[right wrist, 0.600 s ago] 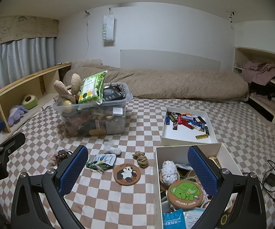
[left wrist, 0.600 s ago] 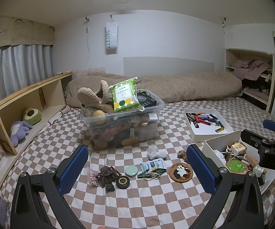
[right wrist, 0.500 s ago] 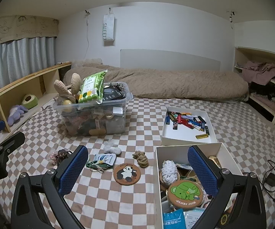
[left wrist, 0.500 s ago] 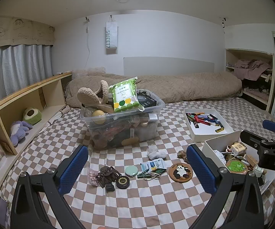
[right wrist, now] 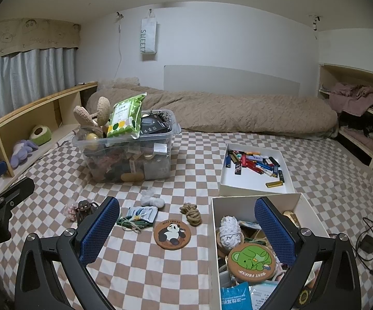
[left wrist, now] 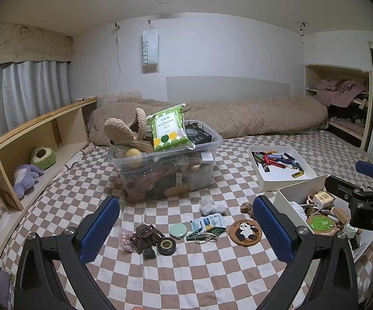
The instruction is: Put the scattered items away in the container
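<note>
Both your grippers are spread wide, nothing between the pads: left gripper (left wrist: 186,228) hangs over the scattered row, right gripper (right wrist: 186,228) straddles the near white box (right wrist: 213,235)'s left wall. Loose on the checkered sheet (left wrist: 186,279): pink bead bag (left wrist: 125,241), brown claw clip (left wrist: 145,235), black round tin (left wrist: 166,245), mint compact (left wrist: 178,231), blue-white sachet (left wrist: 208,222) on tangled green ties (left wrist: 202,236), panda coaster (left wrist: 245,232), white cloth wad (left wrist: 211,206), rope knot (right wrist: 191,214). Near white box is crowded: green bear coaster (right wrist: 252,259), yarn ball (right wrist: 229,231). Far white tray (right wrist: 253,182) holds lighters. Overfilled clear bin (left wrist: 165,170) sits behind the row, green wipes pack (left wrist: 169,131) on top. Cable and adapter (right wrist: 367,242) lie right of the box
</note>
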